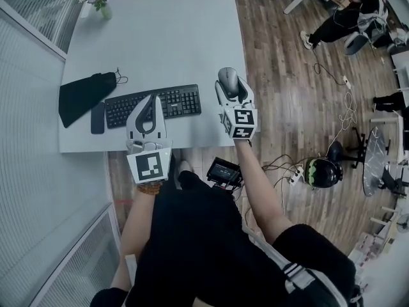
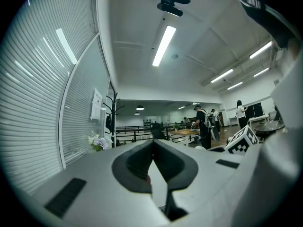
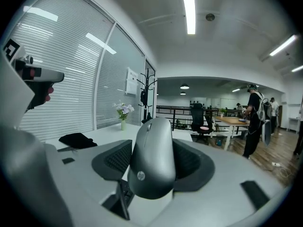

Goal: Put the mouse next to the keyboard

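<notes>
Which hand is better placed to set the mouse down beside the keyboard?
Right. The right tool grips the mouse, just off the right end of the keyboard. The left tool is shut and empty, over the keyboard's front edge.

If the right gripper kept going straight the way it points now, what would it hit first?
Most likely the bare table top, right of the keyboard. The right gripper, shut on the mouse, seems tilted slightly down, and nothing stands ahead of it. Its height above the table is unclear.
</notes>
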A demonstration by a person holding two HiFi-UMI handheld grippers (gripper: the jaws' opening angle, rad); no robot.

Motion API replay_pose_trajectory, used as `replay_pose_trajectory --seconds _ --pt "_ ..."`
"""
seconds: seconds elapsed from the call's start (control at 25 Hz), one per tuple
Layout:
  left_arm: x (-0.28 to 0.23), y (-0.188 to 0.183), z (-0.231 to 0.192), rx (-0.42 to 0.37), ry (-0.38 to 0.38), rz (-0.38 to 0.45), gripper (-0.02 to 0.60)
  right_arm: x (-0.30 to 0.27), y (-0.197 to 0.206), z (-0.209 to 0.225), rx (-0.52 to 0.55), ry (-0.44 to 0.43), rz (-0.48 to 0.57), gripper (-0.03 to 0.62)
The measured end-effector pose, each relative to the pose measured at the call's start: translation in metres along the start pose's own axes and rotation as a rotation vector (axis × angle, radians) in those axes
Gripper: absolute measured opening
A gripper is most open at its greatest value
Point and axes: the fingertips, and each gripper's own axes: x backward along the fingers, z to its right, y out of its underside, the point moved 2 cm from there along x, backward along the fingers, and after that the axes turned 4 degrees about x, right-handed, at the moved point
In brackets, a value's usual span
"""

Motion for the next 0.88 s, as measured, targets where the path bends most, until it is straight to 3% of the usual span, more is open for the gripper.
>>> replay_pose_trajectory --seconds 0.88 --pt "-0.003 0.020 -0.023 0.000 -0.032 -0.038 0.009 -0.057 0.093 -0.012 -0.044 -0.053 -0.207 0.261"
